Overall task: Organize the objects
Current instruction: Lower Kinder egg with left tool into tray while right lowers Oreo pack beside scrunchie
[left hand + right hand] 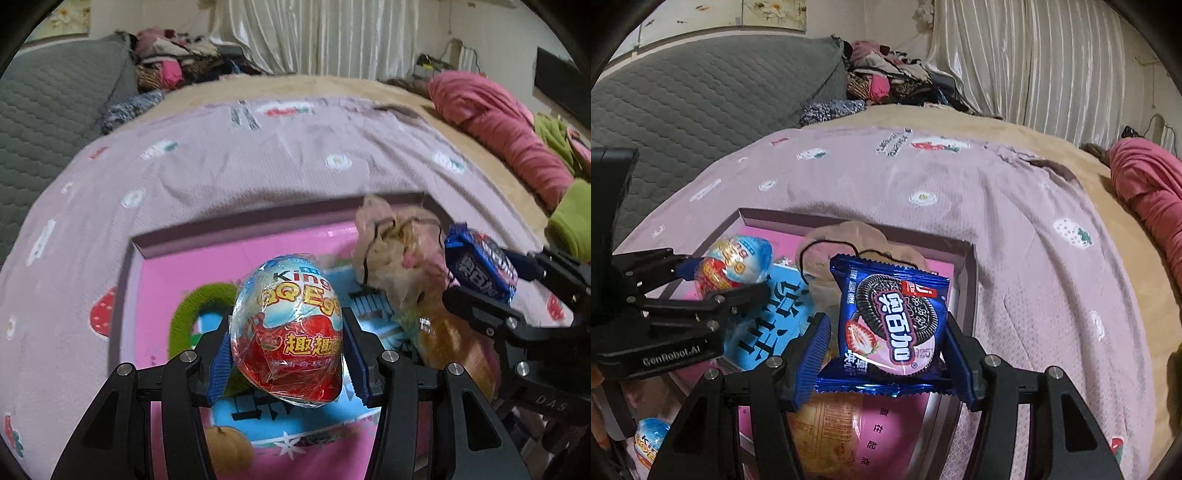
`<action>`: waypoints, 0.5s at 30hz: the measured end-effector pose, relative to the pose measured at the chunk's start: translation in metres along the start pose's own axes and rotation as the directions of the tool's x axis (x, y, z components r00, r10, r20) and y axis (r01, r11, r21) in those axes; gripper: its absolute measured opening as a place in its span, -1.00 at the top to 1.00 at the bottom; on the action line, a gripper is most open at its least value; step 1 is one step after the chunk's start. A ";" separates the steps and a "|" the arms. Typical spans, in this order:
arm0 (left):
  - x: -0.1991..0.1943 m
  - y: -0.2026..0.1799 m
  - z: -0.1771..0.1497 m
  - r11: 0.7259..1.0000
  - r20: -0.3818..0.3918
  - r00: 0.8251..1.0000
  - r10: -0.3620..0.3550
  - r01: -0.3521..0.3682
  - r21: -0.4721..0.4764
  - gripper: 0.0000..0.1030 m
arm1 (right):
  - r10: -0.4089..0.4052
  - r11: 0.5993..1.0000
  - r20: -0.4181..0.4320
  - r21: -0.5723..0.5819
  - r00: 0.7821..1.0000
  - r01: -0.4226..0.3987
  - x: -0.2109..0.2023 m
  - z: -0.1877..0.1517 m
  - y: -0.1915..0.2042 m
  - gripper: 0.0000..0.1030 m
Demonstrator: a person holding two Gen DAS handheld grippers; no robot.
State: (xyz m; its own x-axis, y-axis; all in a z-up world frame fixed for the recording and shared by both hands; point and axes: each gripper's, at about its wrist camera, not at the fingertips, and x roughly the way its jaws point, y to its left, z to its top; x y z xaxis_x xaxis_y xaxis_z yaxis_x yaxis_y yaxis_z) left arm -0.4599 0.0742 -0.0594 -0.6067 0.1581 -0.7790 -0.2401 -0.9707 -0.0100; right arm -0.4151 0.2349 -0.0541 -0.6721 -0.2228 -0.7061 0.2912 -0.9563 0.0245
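Note:
My left gripper [287, 345] is shut on a foil-wrapped Kinder egg [287, 328] and holds it above a shallow pink box [166, 236] on the bed. The egg also shows in the right wrist view [733, 266]. My right gripper [886, 350] is shut on a blue Oreo packet [892, 325], also over the box [967, 280]. The packet shows at the right of the left wrist view [480, 264]. The box holds a light-blue book [768, 325], a beige plush [395, 254] and a wrapped bun [827, 435].
A mauve patterned blanket [258, 158] covers the bed around the box. A grey headboard [701, 92] stands left. Pink and green bedding [509, 129] lies at right. A second Kinder egg [650, 441] sits low left. Clothes are piled by the curtain [1034, 55].

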 end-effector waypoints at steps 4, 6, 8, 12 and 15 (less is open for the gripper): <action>0.007 -0.002 -0.002 1.000 -0.027 1.000 0.009 -0.009 0.010 -0.05 | 0.001 1.000 -0.015 0.000 1.000 -0.001 0.003 -0.002 0.001 -0.16; 0.009 -0.002 -0.003 1.000 -0.033 0.999 0.009 -0.009 0.013 -0.06 | 0.001 1.000 -0.025 -0.001 1.000 -0.001 0.005 -0.002 0.001 -0.16; 0.009 -0.003 -0.003 1.000 -0.034 0.999 0.013 -0.013 0.017 -0.06 | 0.003 1.000 -0.035 -0.001 0.999 -0.003 0.009 -0.002 0.002 -0.16; 0.011 -0.004 -0.003 1.000 -0.042 0.999 0.012 -0.011 0.023 -0.06 | 0.001 1.000 -0.048 -0.003 0.999 -0.001 0.012 -0.003 0.003 -0.17; 0.012 -0.004 -0.004 1.000 -0.047 0.999 0.015 -0.013 0.027 -0.06 | -0.002 1.000 -0.049 -0.005 0.999 0.002 0.012 -0.002 0.004 -0.18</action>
State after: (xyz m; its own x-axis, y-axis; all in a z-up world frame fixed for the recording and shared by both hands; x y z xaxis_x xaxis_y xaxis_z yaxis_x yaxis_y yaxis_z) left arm -0.4629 0.0791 -0.0710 -0.5741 0.1353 -0.8075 -0.2520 -0.9676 0.0170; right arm -0.4209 0.2291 -0.0644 -0.6382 -0.2114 -0.7403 0.2938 -0.9557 0.0195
